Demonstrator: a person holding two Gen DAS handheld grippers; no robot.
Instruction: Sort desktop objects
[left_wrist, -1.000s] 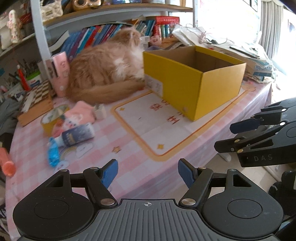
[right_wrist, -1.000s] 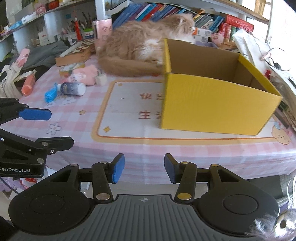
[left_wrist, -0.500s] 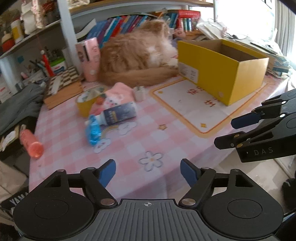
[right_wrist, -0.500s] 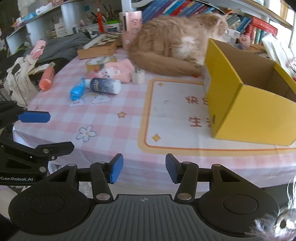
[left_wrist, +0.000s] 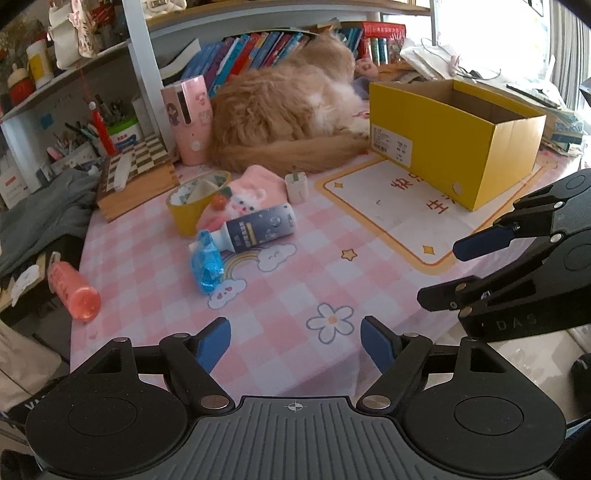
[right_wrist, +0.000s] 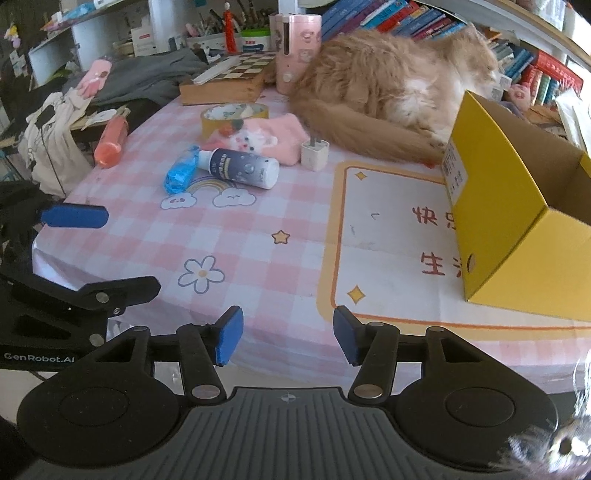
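Sorting has yet to start, by my reading: the yellow cardboard box (left_wrist: 458, 147) at the right of the tabletop (left_wrist: 295, 280) shows no contents in the part of its interior I can see, and every item lies loose to its left. There, bunched together, are a roll of tape (left_wrist: 194, 201), a pink plush toy (left_wrist: 245, 192), a white charger plug (left_wrist: 296, 185), a dark blue bottle (left_wrist: 258, 229) on its side and a crumpled blue wrapper (left_wrist: 207, 266); a red-orange bottle (left_wrist: 74, 291) lies apart at the tabletop's left edge. An orange cat (left_wrist: 288, 114) sleeps against the box's far corner. I hold my left gripper (left_wrist: 295, 343) over the near edge, jaws well apart, grasping nothing and touching nothing. My right gripper (right_wrist: 288, 339) hangs beside it, its jaws having just been opening, parted moderately with nothing between them. All six items remain to be moved, I judge.
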